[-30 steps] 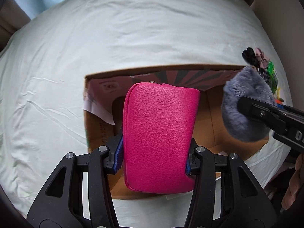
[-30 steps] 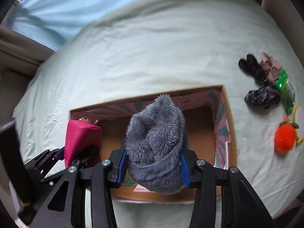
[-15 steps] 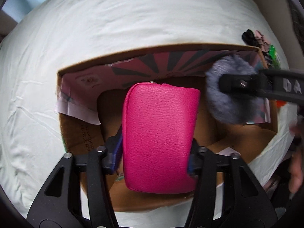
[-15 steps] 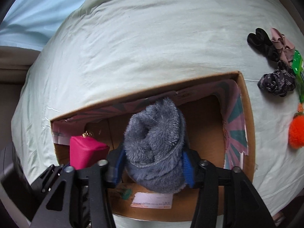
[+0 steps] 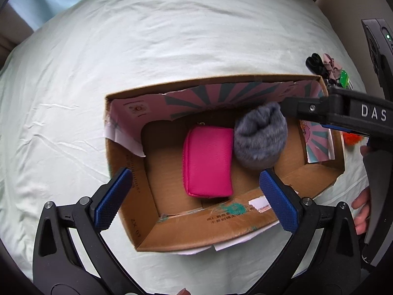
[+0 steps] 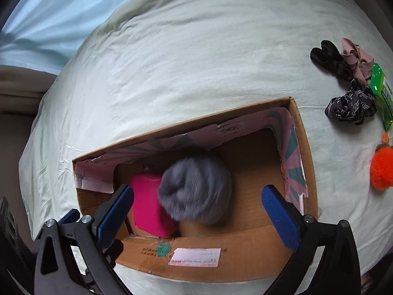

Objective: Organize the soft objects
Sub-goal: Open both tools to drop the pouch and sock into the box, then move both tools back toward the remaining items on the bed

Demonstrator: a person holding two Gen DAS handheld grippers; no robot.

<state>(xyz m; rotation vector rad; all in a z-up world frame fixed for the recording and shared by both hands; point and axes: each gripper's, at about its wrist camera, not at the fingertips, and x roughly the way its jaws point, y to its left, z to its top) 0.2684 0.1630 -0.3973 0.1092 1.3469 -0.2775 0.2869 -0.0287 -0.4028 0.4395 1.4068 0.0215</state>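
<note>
In the left wrist view, the left gripper (image 5: 195, 198) is hanging over the box (image 5: 137, 221) with its jaws opening and pinching nothing. The pouch (image 5: 208, 161) is lying on the box floor, touching the grey roll (image 5: 260, 139) beside it. The box is sitting on the bed (image 5: 147, 49). In the right wrist view, the right gripper (image 6: 197, 213) is also opening its jaws, and the roll (image 6: 195, 193), blurred, is lying free between them, against the pouch (image 6: 147, 204). Scrunchies (image 6: 348, 108) and an orange pompom (image 6: 382, 169) are lying near the right edge of the bed.

Left gripper (image 5: 196, 196) and right gripper (image 6: 197, 211) point downward, jaws opening, empty.
</note>
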